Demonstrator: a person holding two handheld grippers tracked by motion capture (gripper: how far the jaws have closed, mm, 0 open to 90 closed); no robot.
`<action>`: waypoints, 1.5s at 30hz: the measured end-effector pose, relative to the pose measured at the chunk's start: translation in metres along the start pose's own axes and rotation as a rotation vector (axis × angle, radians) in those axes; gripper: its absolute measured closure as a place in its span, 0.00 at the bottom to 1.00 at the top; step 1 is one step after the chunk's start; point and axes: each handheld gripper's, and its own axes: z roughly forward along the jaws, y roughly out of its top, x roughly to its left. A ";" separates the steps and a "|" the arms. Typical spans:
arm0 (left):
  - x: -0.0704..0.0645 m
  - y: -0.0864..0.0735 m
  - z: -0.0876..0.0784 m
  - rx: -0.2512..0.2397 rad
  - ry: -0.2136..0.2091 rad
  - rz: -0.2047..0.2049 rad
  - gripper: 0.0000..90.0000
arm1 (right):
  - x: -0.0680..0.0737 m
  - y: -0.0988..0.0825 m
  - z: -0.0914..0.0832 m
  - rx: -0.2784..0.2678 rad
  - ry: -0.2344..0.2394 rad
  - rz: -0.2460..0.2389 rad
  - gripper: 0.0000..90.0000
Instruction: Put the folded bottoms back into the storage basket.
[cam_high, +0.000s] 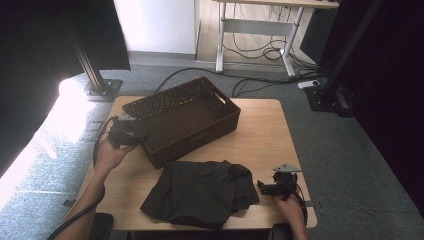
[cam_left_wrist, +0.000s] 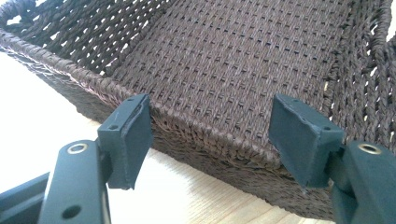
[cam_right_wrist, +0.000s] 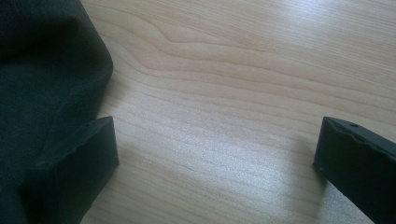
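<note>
Surface: wooden table (cam_high: 260, 135) on grey carpet.
Garment: dark cloth (cam_high: 200, 192) crumpled at the near edge, outside the basket.
Basket: brown wicker basket (cam_high: 182, 117) behind the cloth, empty.
Left gripper (cam_high: 131, 137): jaws apart, at the basket's near-left rim.
Right gripper (cam_high: 260, 188): jaws apart, beside the cloth's right edge.
Risk: pressing the rim may skid the basket; a shallow pinch may slip off the cloth.

Basket (cam_high: 182, 120) behind garment (cam_high: 200, 192) (both on table (cam_high: 262, 135)).

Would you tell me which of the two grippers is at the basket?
The left gripper, open at the wicker basket; the right gripper is beside the dark cloth.
</note>
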 end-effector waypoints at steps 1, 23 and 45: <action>0.000 0.000 0.000 0.000 0.000 0.002 0.34 | 0.000 0.000 0.000 0.000 0.000 0.000 0.00; 0.009 0.008 0.009 -0.016 -0.079 0.092 0.37 | -0.010 0.042 -0.003 0.001 0.040 0.048 0.04; 0.013 0.013 0.014 -0.018 -0.114 0.136 0.37 | -0.013 0.140 0.025 -0.058 0.069 0.038 0.05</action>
